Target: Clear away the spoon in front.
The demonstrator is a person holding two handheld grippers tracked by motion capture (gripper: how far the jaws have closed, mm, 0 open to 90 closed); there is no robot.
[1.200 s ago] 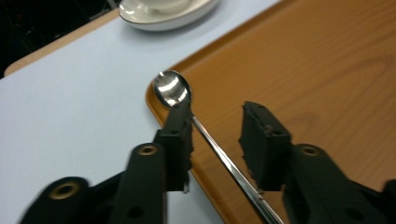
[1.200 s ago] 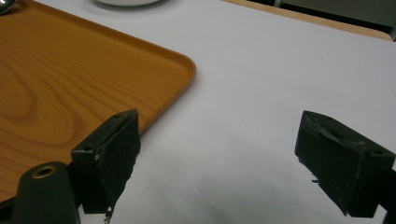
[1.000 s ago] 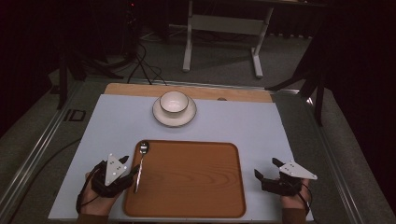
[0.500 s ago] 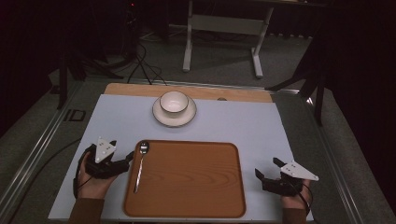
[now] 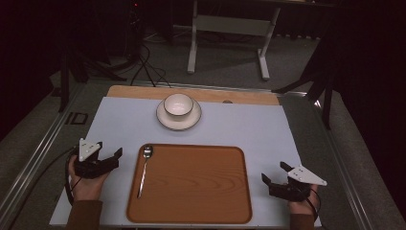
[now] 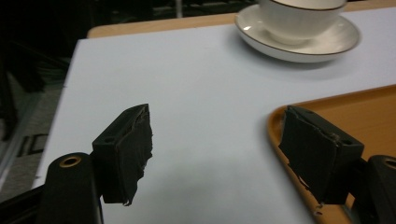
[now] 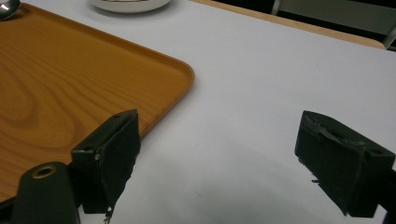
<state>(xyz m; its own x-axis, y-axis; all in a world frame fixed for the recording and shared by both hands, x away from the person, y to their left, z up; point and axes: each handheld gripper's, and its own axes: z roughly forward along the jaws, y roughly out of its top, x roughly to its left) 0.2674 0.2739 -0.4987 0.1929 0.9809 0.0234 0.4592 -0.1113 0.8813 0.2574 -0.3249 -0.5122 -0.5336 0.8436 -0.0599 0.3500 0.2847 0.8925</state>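
A wooden tray (image 5: pixel 191 187) lies at the table's near middle. A metal spoon (image 5: pixel 144 168) rests along the tray's left side, with its bowl end toward the far corner. A white bowl (image 5: pixel 178 104) sits on a white saucer (image 5: pixel 165 120) beyond the tray. My left gripper (image 5: pixel 116 159) is open on the table just left of the tray, with nothing between its fingers. In the left gripper view the tray's corner (image 6: pixel 299 105) lies by the right jaw. My right gripper (image 5: pixel 274 173) stands open and empty just right of the tray (image 7: pixel 70 79).
A pale blue mat (image 5: pixel 239 124) covers the table, with a wooden strip (image 5: pixel 249 97) along its far edge. A metal frame (image 5: pixel 38 143) borders the table on both sides. On the floor beyond are cables (image 5: pixel 143 67) and a white stand (image 5: pixel 230 28).
My left gripper has drawn back to the left, away from the spoon and the tray edge. The spoon stays where it lay. The right gripper has barely moved.
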